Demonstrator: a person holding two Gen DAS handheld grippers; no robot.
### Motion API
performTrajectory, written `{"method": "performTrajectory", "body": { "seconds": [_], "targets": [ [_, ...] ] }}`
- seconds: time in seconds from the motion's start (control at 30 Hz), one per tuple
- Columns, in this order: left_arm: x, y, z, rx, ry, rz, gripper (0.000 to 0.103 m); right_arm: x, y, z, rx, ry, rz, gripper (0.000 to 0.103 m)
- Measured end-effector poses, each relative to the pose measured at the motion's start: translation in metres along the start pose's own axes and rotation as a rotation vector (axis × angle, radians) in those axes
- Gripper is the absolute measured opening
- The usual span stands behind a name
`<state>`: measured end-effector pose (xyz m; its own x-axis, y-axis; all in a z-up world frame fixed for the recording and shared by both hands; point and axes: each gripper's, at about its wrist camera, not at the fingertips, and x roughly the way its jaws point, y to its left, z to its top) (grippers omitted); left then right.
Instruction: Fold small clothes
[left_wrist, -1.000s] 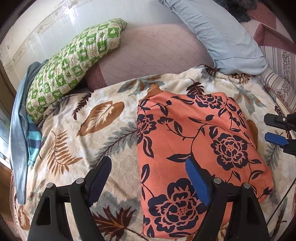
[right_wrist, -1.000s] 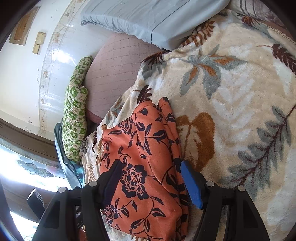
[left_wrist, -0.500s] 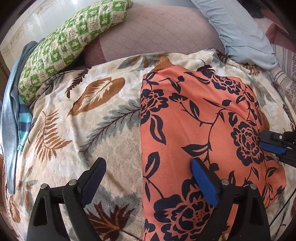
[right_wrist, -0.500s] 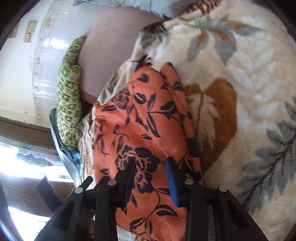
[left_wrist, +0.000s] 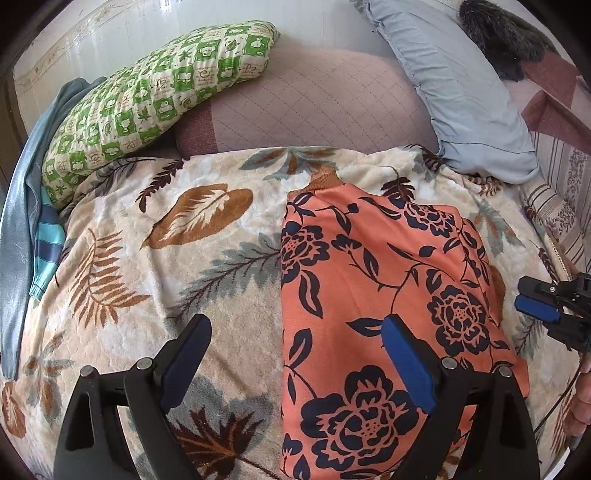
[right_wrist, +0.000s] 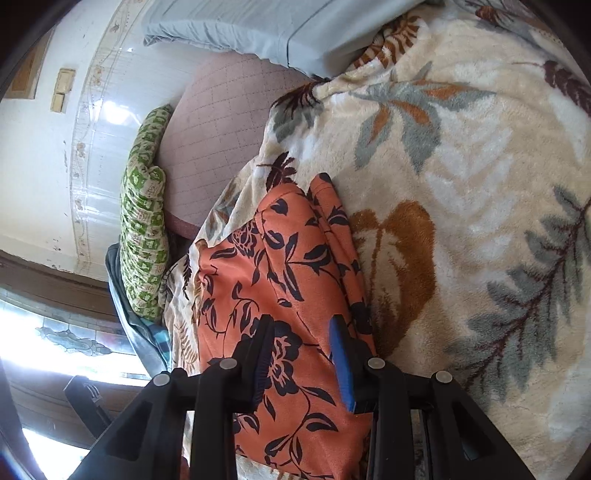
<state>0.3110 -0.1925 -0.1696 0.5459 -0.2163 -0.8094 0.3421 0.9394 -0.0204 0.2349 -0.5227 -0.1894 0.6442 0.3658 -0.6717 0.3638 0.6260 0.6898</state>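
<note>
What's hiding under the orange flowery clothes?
The orange floral garment lies on the leaf-print fleece blanket, which shows all around it. Anything else beneath is covered.

Orange garment (left_wrist: 373, 280) with navy flowers; cream blanket (left_wrist: 229, 243) with brown-grey leaves; green-checked pillow (left_wrist: 155, 99); pale blue pillow (left_wrist: 461, 92).

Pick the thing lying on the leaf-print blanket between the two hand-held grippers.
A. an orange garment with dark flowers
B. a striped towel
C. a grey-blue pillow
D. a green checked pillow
A: the orange garment lies flat on the blanket, with the left hand-held gripper straddling its left edge and the right hand-held gripper at its other side.
</note>
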Motion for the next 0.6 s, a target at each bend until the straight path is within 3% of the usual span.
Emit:
{"method": "performTrajectory", "body": {
  "seconds": [0.13,0.23,0.4,0.6],
  "targets": [
    [-0.004,-0.012,-0.001,0.016,0.019,-0.005,0.093,-0.032,0.005,-0.021,-0.047,-0.071,-0.008,0.035],
    [-0.026,-0.022,-0.001,0.06,-0.037,-0.009,0.093,-0.046,0.004,-0.039,-0.088,-0.082,-0.049,0.035],
    [-0.067,-0.017,-0.013,0.081,-0.089,-0.036,0.093,-0.058,-0.001,-0.066,-0.06,-0.1,-0.016,0.035],
    [-0.108,0.003,-0.032,0.079,-0.121,-0.011,0.093,-0.107,0.012,-0.118,-0.145,-0.127,0.056,0.035]
  ]
}}
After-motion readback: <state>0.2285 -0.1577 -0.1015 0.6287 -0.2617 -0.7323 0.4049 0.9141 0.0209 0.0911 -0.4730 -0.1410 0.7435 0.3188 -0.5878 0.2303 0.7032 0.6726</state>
